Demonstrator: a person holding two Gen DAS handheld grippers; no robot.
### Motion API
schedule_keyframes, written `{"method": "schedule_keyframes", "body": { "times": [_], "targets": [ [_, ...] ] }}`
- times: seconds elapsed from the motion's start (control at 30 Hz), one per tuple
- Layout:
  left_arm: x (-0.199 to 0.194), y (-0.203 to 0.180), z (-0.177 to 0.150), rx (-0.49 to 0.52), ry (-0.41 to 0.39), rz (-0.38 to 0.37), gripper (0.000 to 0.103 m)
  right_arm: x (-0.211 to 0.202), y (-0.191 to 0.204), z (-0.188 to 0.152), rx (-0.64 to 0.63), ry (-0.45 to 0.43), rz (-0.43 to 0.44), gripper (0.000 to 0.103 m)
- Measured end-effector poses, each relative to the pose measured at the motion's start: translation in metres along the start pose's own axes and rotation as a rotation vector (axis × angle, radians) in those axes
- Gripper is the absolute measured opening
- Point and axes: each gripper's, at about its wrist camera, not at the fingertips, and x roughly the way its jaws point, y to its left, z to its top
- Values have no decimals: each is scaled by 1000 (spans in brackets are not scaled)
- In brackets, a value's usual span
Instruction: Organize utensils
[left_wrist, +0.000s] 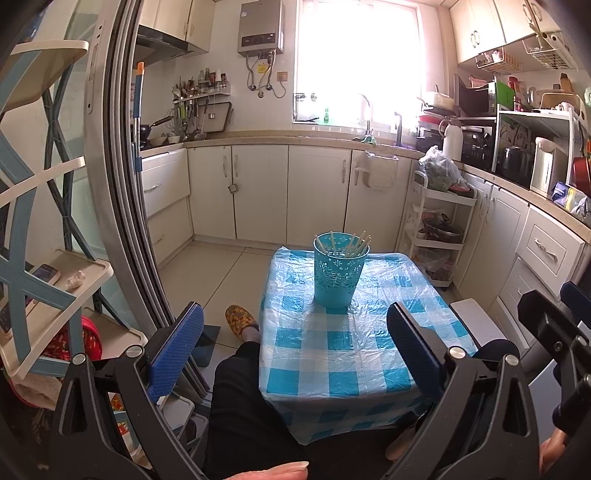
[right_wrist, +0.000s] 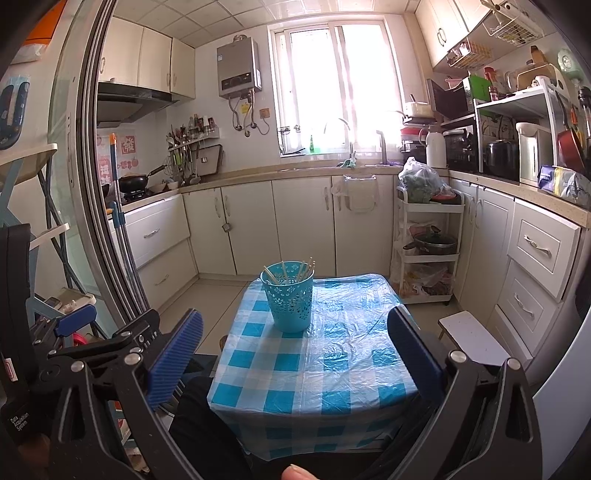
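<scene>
A turquoise perforated holder (left_wrist: 338, 271) (right_wrist: 290, 297) stands upright at the far end of a small table covered in a blue-and-white checked cloth (left_wrist: 332, 354) (right_wrist: 314, 369). Several pale chopsticks (left_wrist: 352, 243) (right_wrist: 297, 271) lean inside it. My left gripper (left_wrist: 295, 354) hangs open above the table's near end, well short of the holder, with nothing between its blue pads. My right gripper (right_wrist: 295, 354) is likewise open and empty, held back over the near end. The right gripper's black body (left_wrist: 557, 332) shows at the right edge of the left wrist view.
A person's dark-trousered leg (left_wrist: 243, 406) and patterned slipper (left_wrist: 240, 319) lie left of the table. A metal door frame (left_wrist: 110, 184) and a shelf rack (left_wrist: 55, 288) stand on the left. A white trolley (right_wrist: 428, 251) and a low white stool (right_wrist: 472, 336) sit on the right. Cabinets line the back.
</scene>
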Motion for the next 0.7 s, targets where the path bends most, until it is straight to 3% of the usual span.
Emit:
{"method": "schedule_keyframes", "body": {
  "times": [0.53,0.7],
  "targets": [
    [-1,5,2,-3,8,-21,95,2,-3,4,-6,9,10,96],
    [-3,5,0,9,-32,-47,95,1,-5,5,-5,3,10,96]
  ]
}}
